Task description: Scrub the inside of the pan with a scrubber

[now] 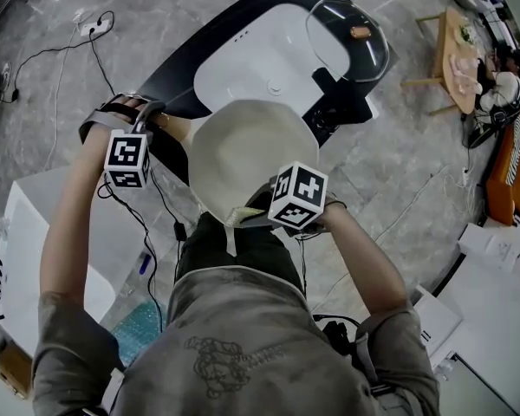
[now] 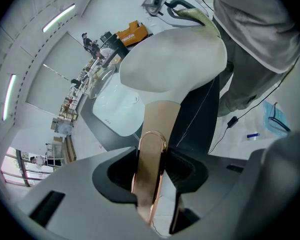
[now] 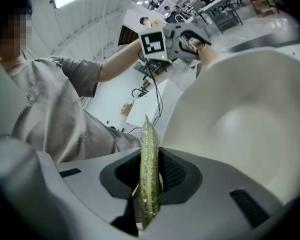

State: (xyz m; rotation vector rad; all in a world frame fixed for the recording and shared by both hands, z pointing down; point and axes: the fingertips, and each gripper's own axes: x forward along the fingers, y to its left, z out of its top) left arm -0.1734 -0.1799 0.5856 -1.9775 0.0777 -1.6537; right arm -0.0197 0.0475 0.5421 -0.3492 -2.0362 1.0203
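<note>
left hand-held gripper (image 2: 151,181) clamps pan handle (image 2: 159,121), right hand-held gripper (image 3: 150,184) clamps scrubber (image 3: 149,154); white basin (image 1: 243,59) beyond.

Dark worktop (image 1: 184,102) with a white sink basin (image 1: 260,68) set into it. Glass lid (image 1: 348,40) sits on the worktop's right end, overlapping the basin's corner. Grey marble floor (image 1: 390,163) all round, with loose cables (image 1: 52,52) lying on it at left.

Head view overhead; gripper views close on pan (image 1: 243,150)
</note>
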